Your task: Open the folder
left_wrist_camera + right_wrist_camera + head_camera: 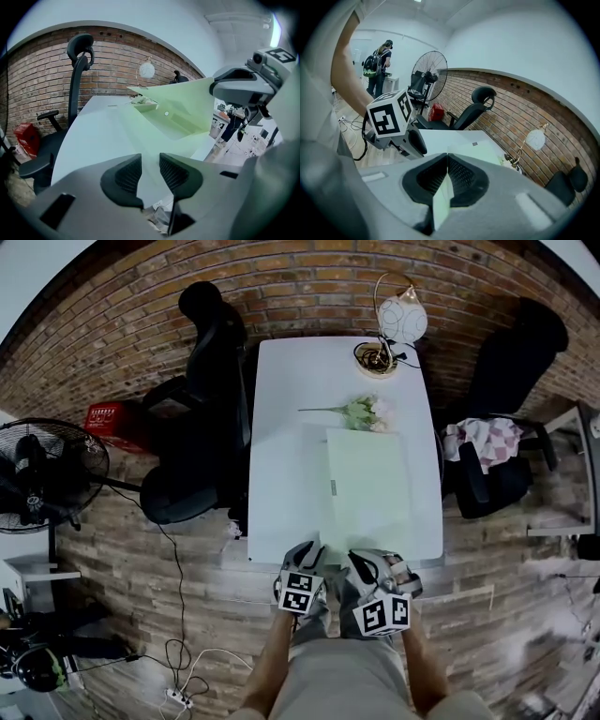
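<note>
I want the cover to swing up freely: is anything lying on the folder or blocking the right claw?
Nothing visible does. The right claw is shut on the raised cover edge of the folder. The flowers lie past its far end, seemingly clear of it, and the left claw hangs open, off the folder.

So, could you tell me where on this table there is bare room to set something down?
The left strip of the table is bare, between the folder and the edge by the black chair, up to the far-left corner. The right side is crowded: folder, flowers, then lamp. The right gripper pinches the folder's cover at the near edge.
</note>
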